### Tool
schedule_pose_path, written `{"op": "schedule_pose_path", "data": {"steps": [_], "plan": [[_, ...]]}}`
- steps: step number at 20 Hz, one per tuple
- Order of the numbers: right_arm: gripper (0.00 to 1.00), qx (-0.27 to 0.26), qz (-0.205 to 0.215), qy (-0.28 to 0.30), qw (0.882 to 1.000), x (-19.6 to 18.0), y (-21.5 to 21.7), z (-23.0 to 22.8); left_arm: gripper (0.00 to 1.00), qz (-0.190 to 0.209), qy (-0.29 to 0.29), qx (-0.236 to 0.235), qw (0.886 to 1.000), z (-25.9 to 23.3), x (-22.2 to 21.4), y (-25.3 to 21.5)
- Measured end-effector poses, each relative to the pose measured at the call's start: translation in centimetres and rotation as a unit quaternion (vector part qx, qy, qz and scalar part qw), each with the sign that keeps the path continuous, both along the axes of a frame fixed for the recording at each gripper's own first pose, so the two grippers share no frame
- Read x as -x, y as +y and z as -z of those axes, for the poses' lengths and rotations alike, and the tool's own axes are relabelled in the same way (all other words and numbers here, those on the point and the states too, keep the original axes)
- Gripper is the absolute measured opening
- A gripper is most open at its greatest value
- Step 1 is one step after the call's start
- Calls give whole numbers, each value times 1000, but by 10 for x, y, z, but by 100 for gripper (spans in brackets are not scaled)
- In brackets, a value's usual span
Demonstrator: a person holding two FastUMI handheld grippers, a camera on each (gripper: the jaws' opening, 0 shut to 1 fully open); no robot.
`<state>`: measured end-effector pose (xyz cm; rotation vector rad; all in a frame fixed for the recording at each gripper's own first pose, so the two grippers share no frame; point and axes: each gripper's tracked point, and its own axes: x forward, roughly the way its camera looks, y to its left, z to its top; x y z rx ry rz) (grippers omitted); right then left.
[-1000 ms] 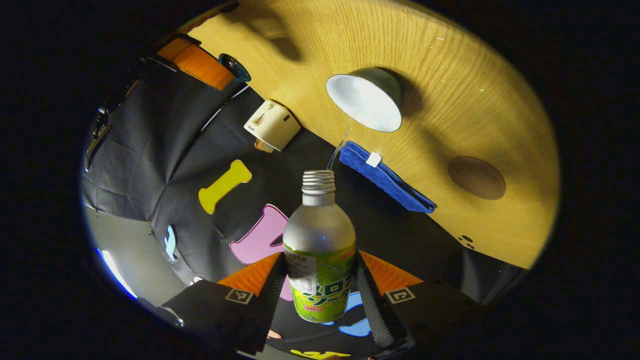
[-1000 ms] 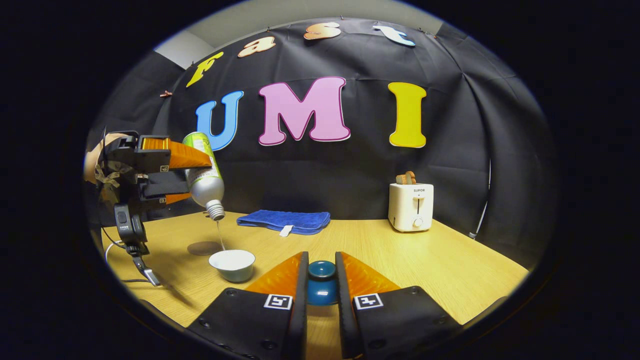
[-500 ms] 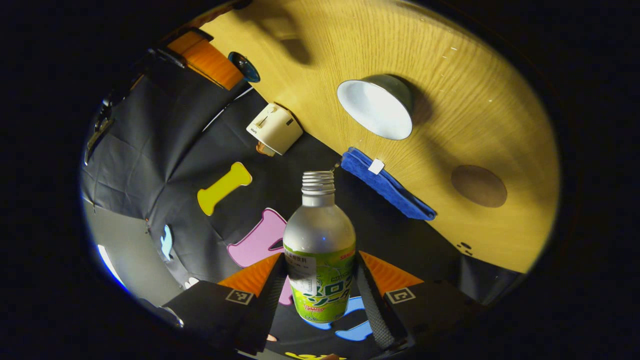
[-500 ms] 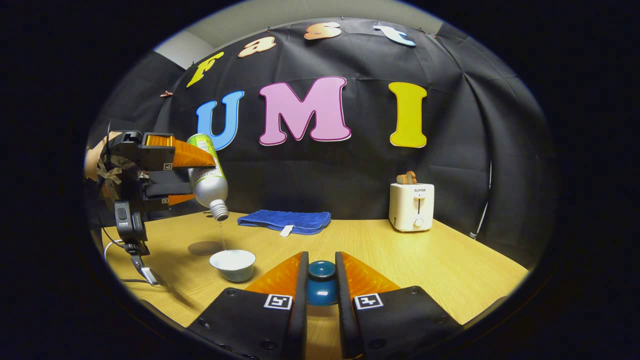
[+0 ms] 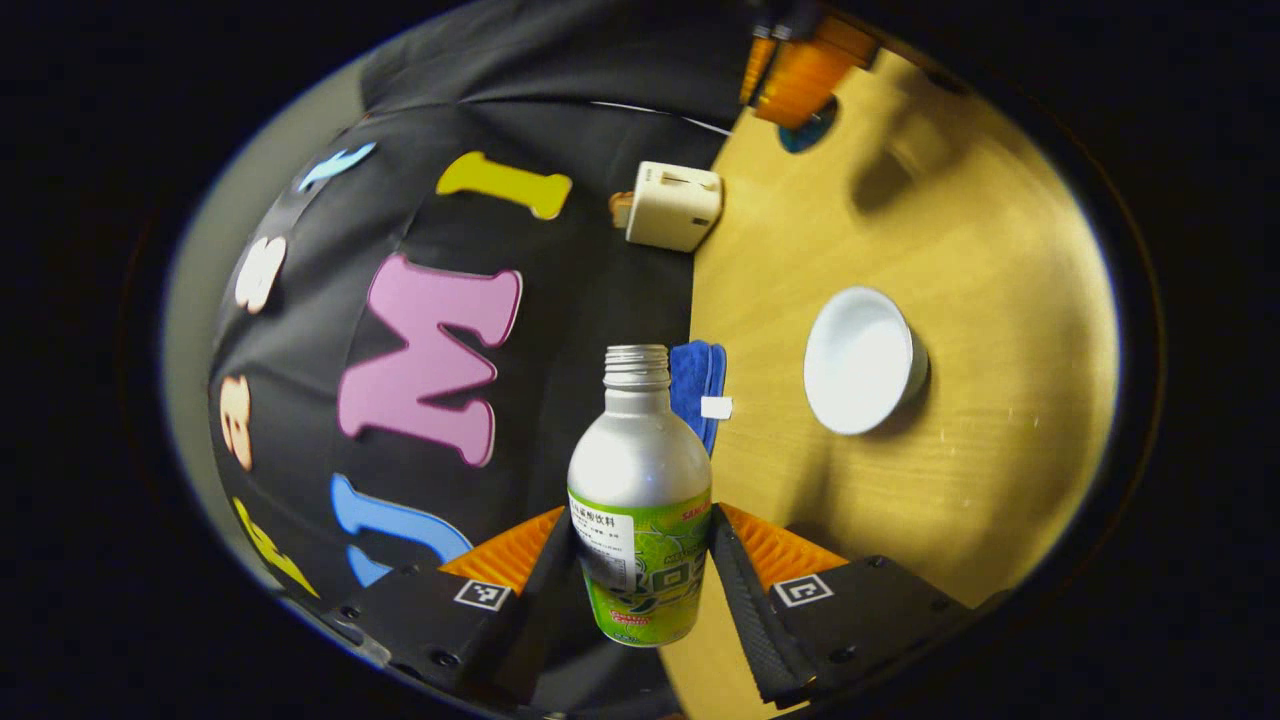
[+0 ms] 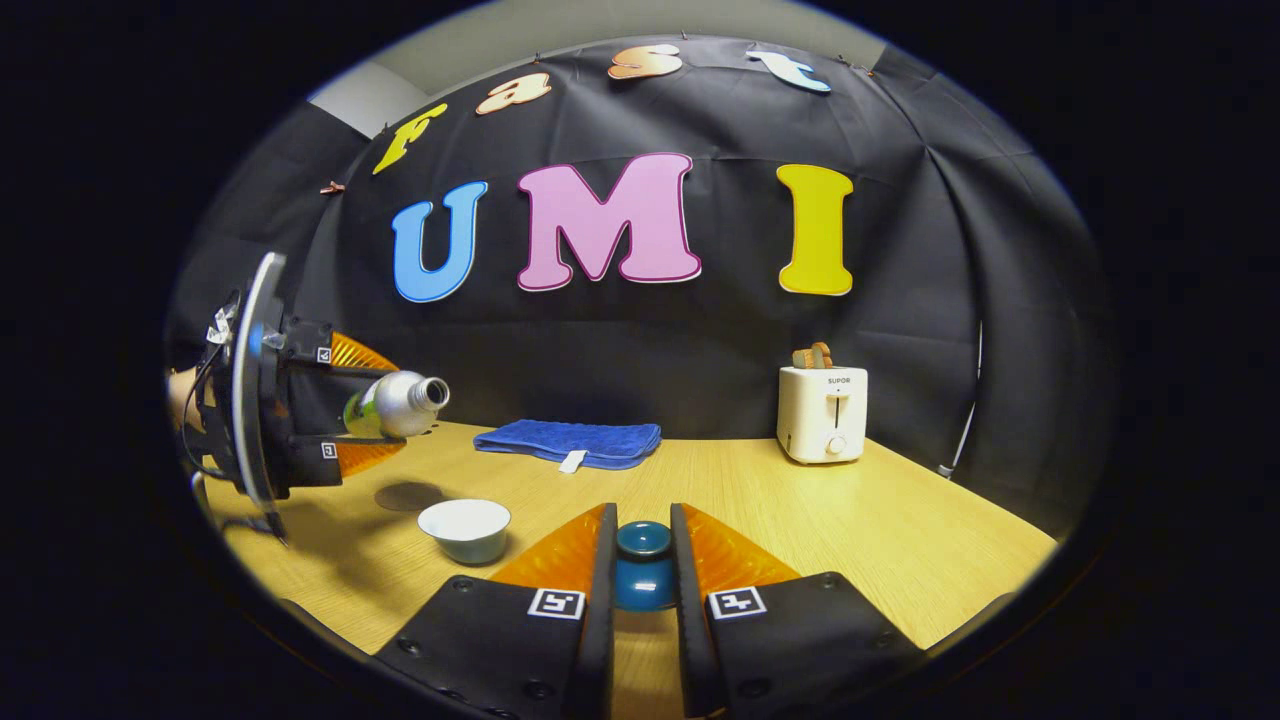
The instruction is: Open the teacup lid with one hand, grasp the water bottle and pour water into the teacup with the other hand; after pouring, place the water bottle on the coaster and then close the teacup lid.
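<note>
Now the left gripper [image 5: 640,580] clamps the bottle [image 5: 640,500] level beside the open cup [image 6: 465,528], pouring apparently done (no stream shows), while the right gripper [image 6: 640,570] pinches the lid [image 6: 643,565] near the cup; left: bottle onto coaster [image 6: 405,496], lid back on.

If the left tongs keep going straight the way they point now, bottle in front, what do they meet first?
Probably the folded blue towel at the table's far edge: the silver green-labelled water bottle's mouth points over it, roughly level above the table. It may pass above, reaching the black cloth wall; depth is unclear.
</note>
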<state>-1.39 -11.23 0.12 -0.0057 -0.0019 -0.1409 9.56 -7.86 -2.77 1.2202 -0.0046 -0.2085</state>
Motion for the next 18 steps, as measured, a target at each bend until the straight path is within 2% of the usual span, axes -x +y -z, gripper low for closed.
{"op": "schedule_pose_path", "data": {"steps": [2,4,6,8,11,12,13,18], "plan": [[30,0,0,0,1000,0,0,0,80,1,19,113,993,0,2,-7],[30,0,1,0,1000,-1,0,0,80,5,26,216,976,-7,3,-10],[30,0,1,0,1000,-1,0,1,80,9,16,298,954,-12,4,-14],[30,0,1,0,1000,0,0,0,80,4,3,371,929,-21,11,-15],[30,0,1,0,1000,-1,0,0,80,5,-11,481,877,-35,14,-15],[30,0,1,0,1000,-1,0,0,79,6,-8,504,864,-35,13,-14],[30,0,1,0,1000,0,0,0,79,4,-6,518,856,-34,11,-12],[30,0,1,0,1000,0,0,0,80,-50,9,535,843,-15,4,-2]]}}
